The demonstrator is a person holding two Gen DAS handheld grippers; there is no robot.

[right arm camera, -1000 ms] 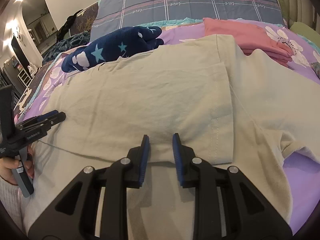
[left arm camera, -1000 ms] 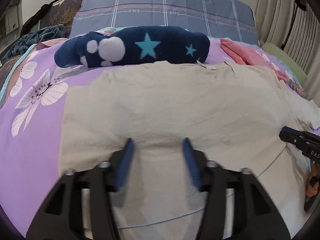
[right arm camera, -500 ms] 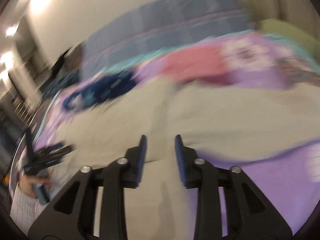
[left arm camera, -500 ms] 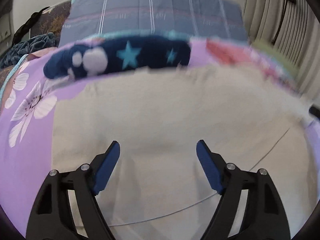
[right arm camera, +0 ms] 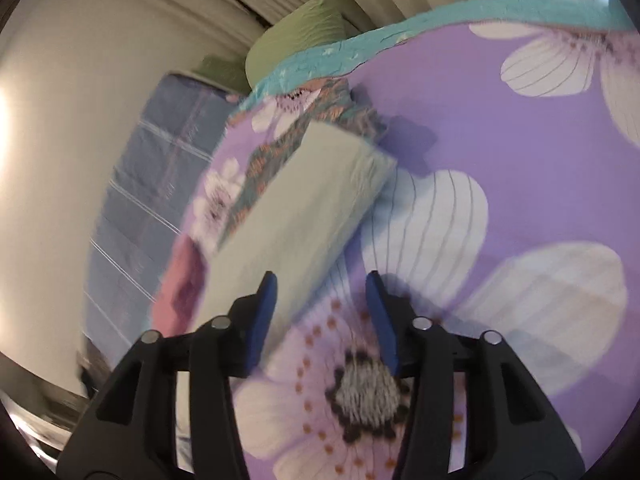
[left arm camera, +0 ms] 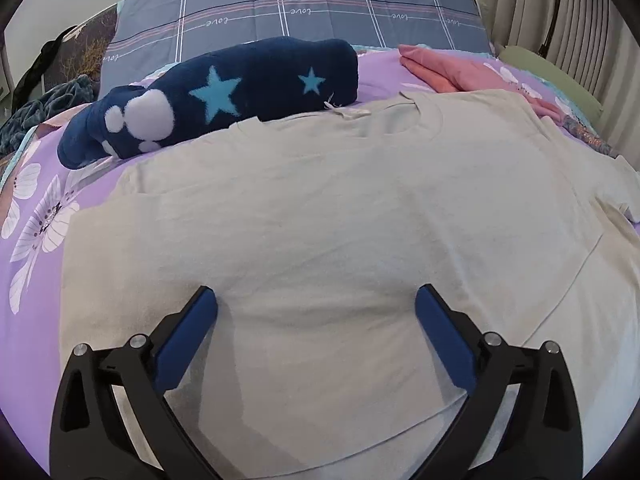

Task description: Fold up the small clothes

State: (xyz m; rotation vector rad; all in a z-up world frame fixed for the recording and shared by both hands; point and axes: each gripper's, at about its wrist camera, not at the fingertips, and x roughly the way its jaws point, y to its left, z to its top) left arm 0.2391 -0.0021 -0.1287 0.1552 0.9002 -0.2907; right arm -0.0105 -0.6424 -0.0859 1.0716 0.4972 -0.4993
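- The beige T-shirt [left arm camera: 320, 208] is lying flat beneath and ahead of the left gripper [left arm camera: 316, 312], whose fingers are spreading wide, holding nothing.
- The right gripper [right arm camera: 322, 308] is gaping over the purple floral sheet [right arm camera: 500, 128], its left finger overlapping one pale folded garment [right arm camera: 296, 232].
- One navy star blanket [left arm camera: 224, 96] and one pink pile [left arm camera: 452, 72] are sitting beyond the shirt.

this was a bedroom in a home: a bed under a purple flowered sheet [left arm camera: 36, 216], a grey checked pillow [left arm camera: 288, 4] at its head (the word "love" woven along its stripes), pleated curtains [left arm camera: 560, 8] to one side, and clothes such as a beige t-shirt [left arm camera: 340, 208] lying on it.
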